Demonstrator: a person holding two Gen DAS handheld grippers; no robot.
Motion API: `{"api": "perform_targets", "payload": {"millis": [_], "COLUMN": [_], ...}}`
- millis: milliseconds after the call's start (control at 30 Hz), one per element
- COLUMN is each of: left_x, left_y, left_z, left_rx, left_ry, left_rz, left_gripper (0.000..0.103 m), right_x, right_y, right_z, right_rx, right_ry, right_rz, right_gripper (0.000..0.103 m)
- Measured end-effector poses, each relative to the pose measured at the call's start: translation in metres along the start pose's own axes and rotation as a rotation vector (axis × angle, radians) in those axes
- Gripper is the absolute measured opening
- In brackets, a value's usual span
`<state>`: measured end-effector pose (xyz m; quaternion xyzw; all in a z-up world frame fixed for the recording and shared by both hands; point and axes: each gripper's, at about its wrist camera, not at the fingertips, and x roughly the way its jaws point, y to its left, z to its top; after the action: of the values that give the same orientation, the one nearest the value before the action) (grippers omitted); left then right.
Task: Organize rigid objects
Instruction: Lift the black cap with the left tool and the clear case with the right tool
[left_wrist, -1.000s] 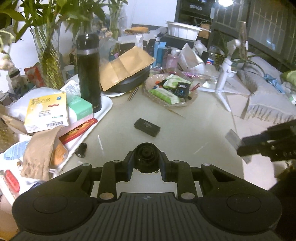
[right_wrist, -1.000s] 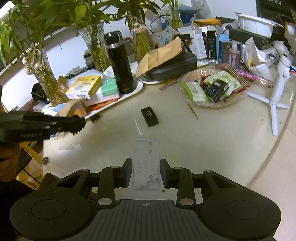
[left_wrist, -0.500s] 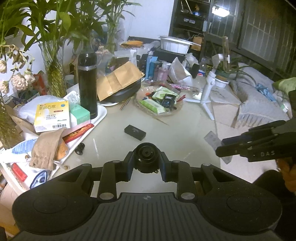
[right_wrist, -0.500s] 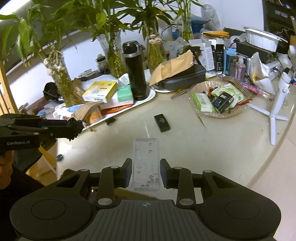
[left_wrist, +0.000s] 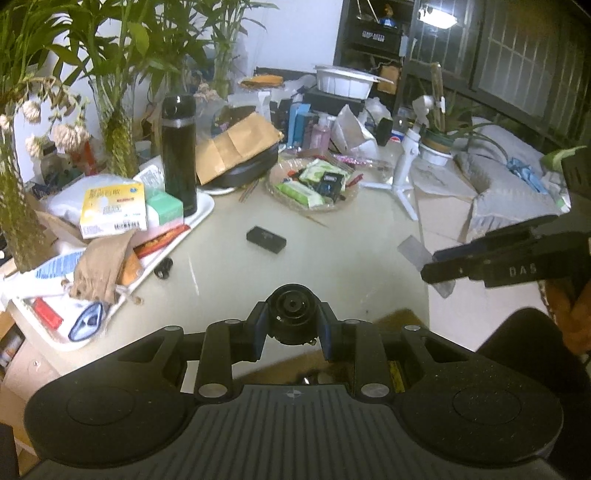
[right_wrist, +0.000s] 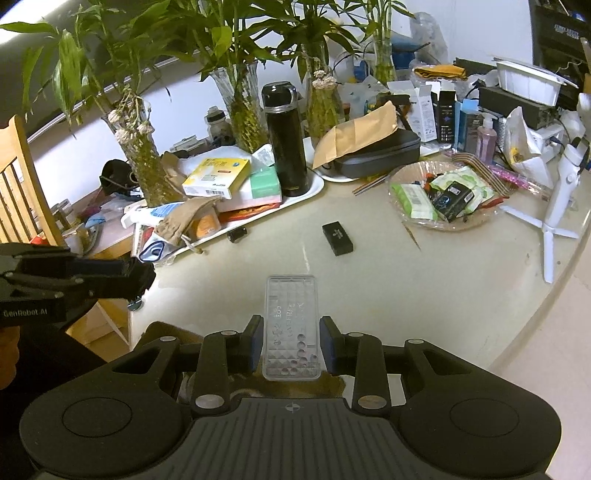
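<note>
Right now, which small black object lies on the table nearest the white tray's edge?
The tiny black cylinder, right beside the white tray; the flat black rectangular box lies farther out on the bare table.

Small black round lens-like part (left_wrist: 293, 314), glassy front facing the camera, clamped between the left hand-held gripper's (left_wrist: 292, 320) pads above the surface (left_wrist: 351, 266). Clear textured plastic case (right_wrist: 291, 326), flat rectangle, long axis pointing away, pinched at its near end by the right hand-held gripper (right_wrist: 291, 345). Black rectangular box (right_wrist: 337, 238) lies flat mid-surface; small dark cylinder (right_wrist: 236, 234), possibly a cap, sits by the white tray (right_wrist: 314, 190) edge.
</note>
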<state>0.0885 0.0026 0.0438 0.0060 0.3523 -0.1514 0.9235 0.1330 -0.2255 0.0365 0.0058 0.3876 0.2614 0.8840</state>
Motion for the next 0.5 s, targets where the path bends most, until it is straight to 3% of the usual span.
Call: {"api": "perform_targets", "payload": {"millis": [500], "left_x": [0.007], "left_y": [-0.030], "left_z": [-0.036], "left_rx": [0.073], "left_ry": [0.094], "left_rz": [-0.076], "left_gripper": [0.028], "right_x": [-0.009], "right_y": [0.009], "right_z": [-0.015], "right_rx": [-0.004], "right_ry": [0.012], "right_rz": [0.015], "right_gripper": [0.035]}}
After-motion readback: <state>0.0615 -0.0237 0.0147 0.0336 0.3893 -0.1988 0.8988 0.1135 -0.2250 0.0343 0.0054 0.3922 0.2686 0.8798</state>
